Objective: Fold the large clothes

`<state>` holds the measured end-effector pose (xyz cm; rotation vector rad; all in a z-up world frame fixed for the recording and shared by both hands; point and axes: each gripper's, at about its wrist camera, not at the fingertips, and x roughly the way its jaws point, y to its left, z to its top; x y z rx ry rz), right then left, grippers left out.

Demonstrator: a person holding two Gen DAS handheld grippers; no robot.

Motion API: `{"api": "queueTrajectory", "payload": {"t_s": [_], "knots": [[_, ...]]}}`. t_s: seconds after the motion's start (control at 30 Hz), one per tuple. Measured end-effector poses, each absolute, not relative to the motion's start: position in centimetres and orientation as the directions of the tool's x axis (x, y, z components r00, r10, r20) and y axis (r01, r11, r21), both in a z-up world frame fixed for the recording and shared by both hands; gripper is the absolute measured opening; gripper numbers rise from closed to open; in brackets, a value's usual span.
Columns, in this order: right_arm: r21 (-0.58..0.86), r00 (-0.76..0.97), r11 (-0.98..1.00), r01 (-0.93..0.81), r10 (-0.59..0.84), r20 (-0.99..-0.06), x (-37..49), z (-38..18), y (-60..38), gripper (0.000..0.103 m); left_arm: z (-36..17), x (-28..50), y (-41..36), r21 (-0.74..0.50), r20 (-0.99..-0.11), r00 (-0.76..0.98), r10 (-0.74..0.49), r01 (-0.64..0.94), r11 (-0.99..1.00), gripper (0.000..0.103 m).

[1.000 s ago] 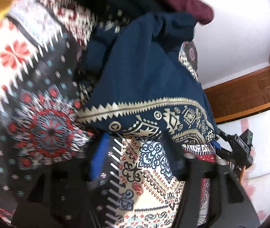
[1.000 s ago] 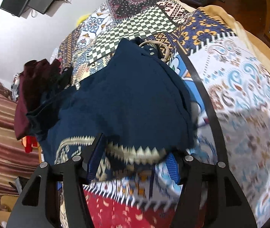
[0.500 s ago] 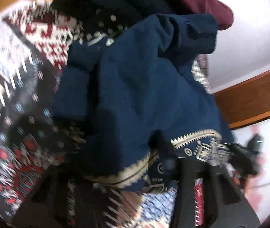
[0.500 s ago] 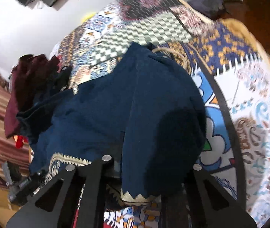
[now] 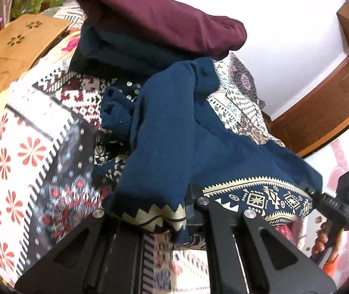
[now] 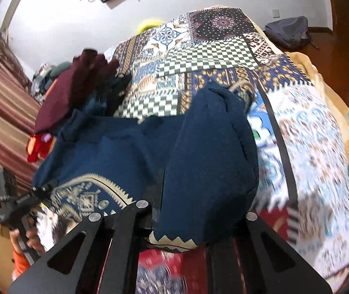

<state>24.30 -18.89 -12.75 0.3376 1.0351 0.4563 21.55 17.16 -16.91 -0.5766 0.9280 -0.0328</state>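
Both tools clamped on the hem of the navy garment (image 5: 174,127): left tool (image 5: 172,220) and right tool (image 6: 174,220) each pinched on the gold zigzag border, jaws just closed onto the cloth. Hem is held clear of the patchwork bedspread (image 6: 223,49) between the two tools; the rest is draped on the bed. Maroon folded cloth (image 5: 159,17) is stacked on a dark pile beyond it.

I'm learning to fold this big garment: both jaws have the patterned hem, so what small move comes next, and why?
Probably lift both ends of the hem together and carry it toward the collar: the left gripper and right gripper are shut on the navy blue garment with gold trim, which lies bunched on the patchwork bedspread.
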Motion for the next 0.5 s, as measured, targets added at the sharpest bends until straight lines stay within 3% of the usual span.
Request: {"api": "queueTrajectory", "payload": {"t_s": [0.3,0.4,0.47,0.5], "knots": [[0.447,0.419,0.879,-0.169,0.474,-0.774,22.6,-12.9,-20.1,0.021,-19.9,18.7,17.4,-0.551,-0.767,0.552,-0.327,-0.306,0.776,0.011],[0.439,0.431,0.887,-0.144,0.455,-0.779,22.2,-12.5,-20.7,0.026,-21.0,18.2,17.4,-0.583,-0.766,0.528,-0.367,-0.332,0.741,0.026],[0.430,0.439,0.893,-0.134,0.443,-0.782,22.1,-12.2,-21.2,0.030,-21.3,17.8,17.2,-0.593,-0.768,0.513,-0.383,-0.346,0.727,0.042],[0.423,0.449,0.897,-0.125,0.432,-0.783,22.0,-11.9,-21.6,0.033,-21.5,17.7,17.1,-0.598,-0.767,0.511,-0.388,-0.349,0.722,0.044]]}}
